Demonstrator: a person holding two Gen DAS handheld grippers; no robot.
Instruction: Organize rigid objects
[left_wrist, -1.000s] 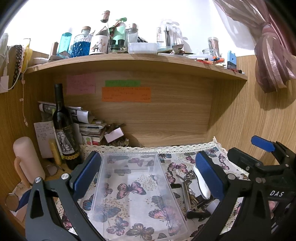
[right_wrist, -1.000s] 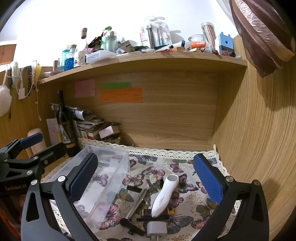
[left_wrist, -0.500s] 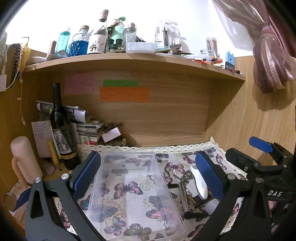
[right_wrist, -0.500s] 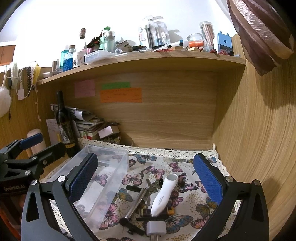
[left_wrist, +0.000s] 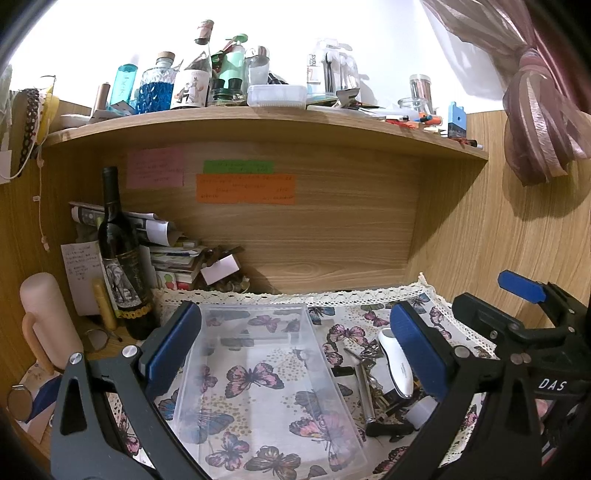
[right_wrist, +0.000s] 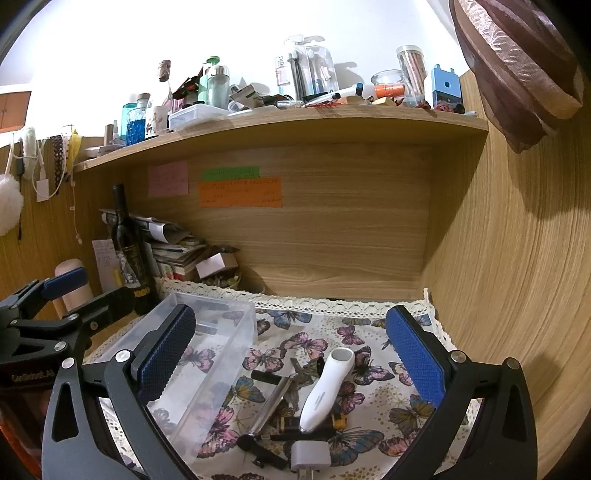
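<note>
Progress: none visible; clear rectangular plastic bin (left_wrist: 266, 384), lower centre, holds nothing; white handheld wand-shaped device (right_wrist: 325, 391), metal rod (right_wrist: 269, 406) and small dark parts lie loose beside it, lower centre; left gripper (left_wrist: 295, 354) and right gripper (right_wrist: 291, 358) spread wide, grasping nothing

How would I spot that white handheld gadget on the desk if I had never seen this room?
Start at the butterfly-print cloth under the wooden shelf, and find the clear plastic box on it. Just right of that box lies a small heap of keys, a metal rod and dark bits. The white handheld device lies on top of it: long, smooth and curved, the only large white thing there.
</note>
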